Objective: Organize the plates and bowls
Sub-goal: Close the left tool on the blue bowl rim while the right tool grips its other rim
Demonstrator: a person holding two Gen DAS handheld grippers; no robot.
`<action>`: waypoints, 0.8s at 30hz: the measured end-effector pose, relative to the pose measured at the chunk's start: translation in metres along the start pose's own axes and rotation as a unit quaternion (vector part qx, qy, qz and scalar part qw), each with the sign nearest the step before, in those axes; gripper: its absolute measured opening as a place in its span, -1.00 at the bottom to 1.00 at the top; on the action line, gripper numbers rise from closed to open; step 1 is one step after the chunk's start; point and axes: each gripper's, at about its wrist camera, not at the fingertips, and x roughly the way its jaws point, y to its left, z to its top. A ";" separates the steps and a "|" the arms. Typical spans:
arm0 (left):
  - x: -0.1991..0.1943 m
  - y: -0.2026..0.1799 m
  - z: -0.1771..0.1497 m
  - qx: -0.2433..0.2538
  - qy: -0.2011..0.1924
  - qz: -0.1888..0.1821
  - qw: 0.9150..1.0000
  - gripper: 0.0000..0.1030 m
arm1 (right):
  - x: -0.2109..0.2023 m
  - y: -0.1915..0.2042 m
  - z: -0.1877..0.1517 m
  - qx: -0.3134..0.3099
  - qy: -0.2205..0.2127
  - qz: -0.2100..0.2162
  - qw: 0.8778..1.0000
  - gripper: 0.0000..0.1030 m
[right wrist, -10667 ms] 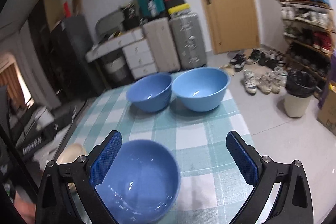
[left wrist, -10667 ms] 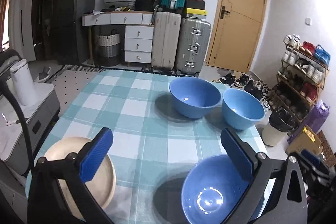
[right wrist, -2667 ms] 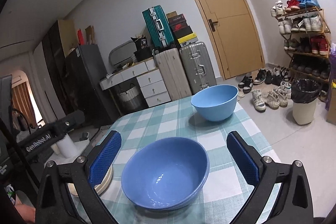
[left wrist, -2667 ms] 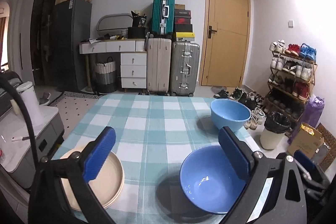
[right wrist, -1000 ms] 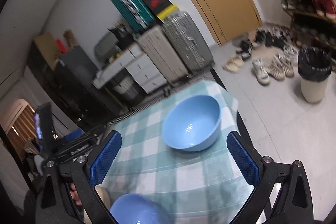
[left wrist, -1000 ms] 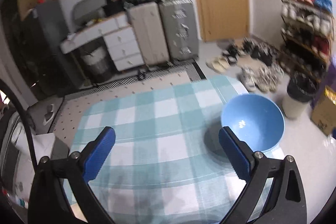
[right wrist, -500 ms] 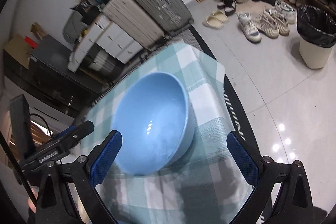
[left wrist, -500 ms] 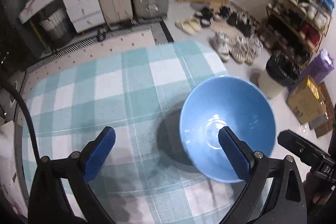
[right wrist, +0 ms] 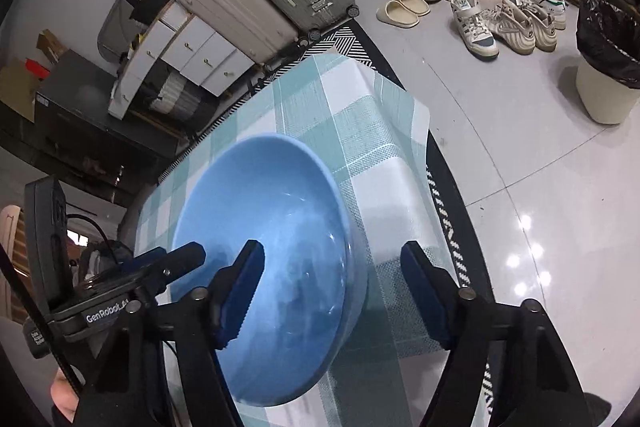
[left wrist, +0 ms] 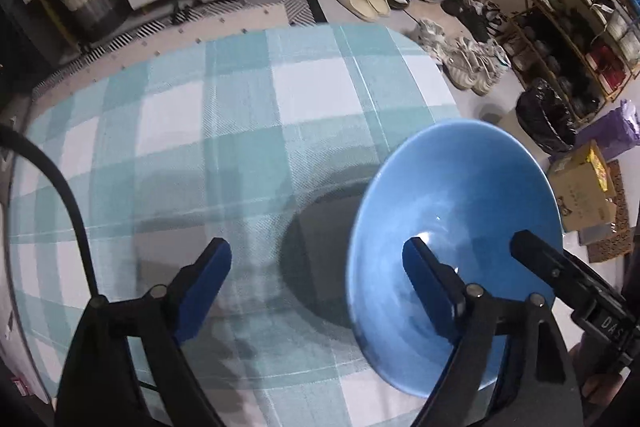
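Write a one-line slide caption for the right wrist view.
Open right gripper straddles the near rim of a blue bowl on the checked tablecloth, one finger inside, one outside; left gripper alongside.

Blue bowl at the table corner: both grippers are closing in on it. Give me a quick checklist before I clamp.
1. Left gripper straddles the blue bowl wall, one finger inside: ok.
2. Right gripper straddles the opposite wall: ok.
3. Jaws open on both: ok.
4. Pads touching the rim: cannot tell.
5. Bowl empty: ok.
6. Bowl safely clear of the checked tablecloth edge: not ok, it sits close to the corner.
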 end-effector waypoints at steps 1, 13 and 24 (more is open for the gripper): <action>0.001 0.000 -0.001 -0.003 0.001 -0.005 1.000 0.70 | 0.000 0.000 -0.001 -0.002 -0.001 -0.003 1.000 0.39; 0.017 0.009 -0.007 -0.014 0.020 -0.023 0.999 -0.16 | 0.009 0.004 -0.006 0.017 0.013 -0.030 0.999 -0.47; 0.013 0.008 -0.017 0.001 0.006 -0.040 0.999 -0.86 | 0.018 0.019 -0.019 -0.010 0.041 -0.062 0.997 -0.75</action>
